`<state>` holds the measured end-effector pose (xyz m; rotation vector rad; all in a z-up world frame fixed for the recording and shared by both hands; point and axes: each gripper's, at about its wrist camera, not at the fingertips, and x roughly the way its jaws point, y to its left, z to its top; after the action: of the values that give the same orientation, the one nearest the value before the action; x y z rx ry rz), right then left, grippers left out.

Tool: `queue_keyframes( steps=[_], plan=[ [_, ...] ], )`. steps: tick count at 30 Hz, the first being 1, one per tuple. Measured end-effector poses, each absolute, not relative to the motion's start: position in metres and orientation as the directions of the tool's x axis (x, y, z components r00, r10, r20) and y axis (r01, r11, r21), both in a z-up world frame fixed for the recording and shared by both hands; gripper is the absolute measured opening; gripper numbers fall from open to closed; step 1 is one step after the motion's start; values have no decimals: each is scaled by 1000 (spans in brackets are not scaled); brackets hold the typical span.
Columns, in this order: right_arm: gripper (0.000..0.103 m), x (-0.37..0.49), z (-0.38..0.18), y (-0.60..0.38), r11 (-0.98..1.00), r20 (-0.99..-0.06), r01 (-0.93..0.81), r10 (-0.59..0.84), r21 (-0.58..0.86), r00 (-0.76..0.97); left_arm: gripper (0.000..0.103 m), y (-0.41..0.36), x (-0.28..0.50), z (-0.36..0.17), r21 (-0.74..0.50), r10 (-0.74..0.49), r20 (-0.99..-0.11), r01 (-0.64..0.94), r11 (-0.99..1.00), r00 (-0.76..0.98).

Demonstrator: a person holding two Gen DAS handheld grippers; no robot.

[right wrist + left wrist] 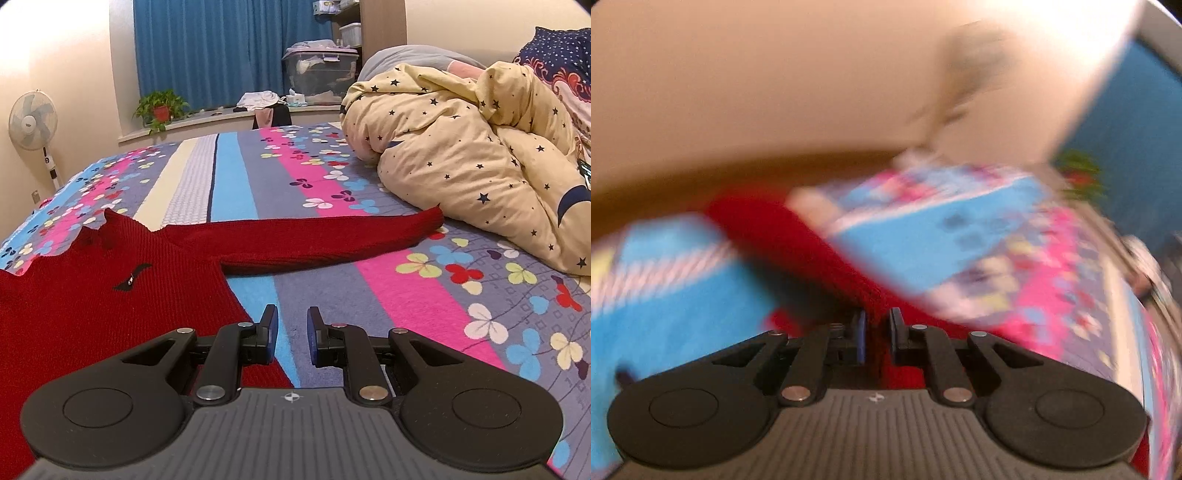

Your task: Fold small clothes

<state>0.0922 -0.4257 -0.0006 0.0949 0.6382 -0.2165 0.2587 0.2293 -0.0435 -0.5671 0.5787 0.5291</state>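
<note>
A dark red knitted sweater (92, 306) lies flat on the patterned bedsheet (258, 177), with one sleeve (314, 236) stretched out to the right. My right gripper (292, 325) hovers just right of the sweater's body, open, with only bedsheet showing between its fingers. The left wrist view is heavily blurred. There a band of the red sweater (798, 240) runs straight down into my left gripper (878, 325), whose jaws stand close together with red knit between them.
A bunched yellow star-print quilt (480, 155) fills the bed's right side, close to the sleeve's cuff. Past the bed are a standing fan (33, 122), a potted plant (160, 105), a clear storage box (321, 74) and blue curtains (221, 48).
</note>
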Motion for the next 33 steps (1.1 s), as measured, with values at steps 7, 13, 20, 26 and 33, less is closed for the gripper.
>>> queue_keyframes(
  steps=[7,13,20,26,33],
  plan=[
    [17,102,-9,-416,978,-620,209,-170,-10,766,55,27,250,12,-215,-421,-517,363,907,746],
    [17,110,-19,-401,984,-638,176,-147,-18,756,56,-2,244,-4,-154,-436,-592,436,887,678],
    [17,125,-34,-367,997,-645,76,-62,-6,761,56,81,290,-22,-339,-300,-718,61,939,628],
    [19,156,-47,-317,998,-645,50,-11,42,764,56,142,306,-31,-362,-175,-766,-190,913,619],
    [52,246,-52,-190,975,-611,-146,14,-166,792,56,172,298,-19,-397,-158,-754,-251,883,638]
  ],
)
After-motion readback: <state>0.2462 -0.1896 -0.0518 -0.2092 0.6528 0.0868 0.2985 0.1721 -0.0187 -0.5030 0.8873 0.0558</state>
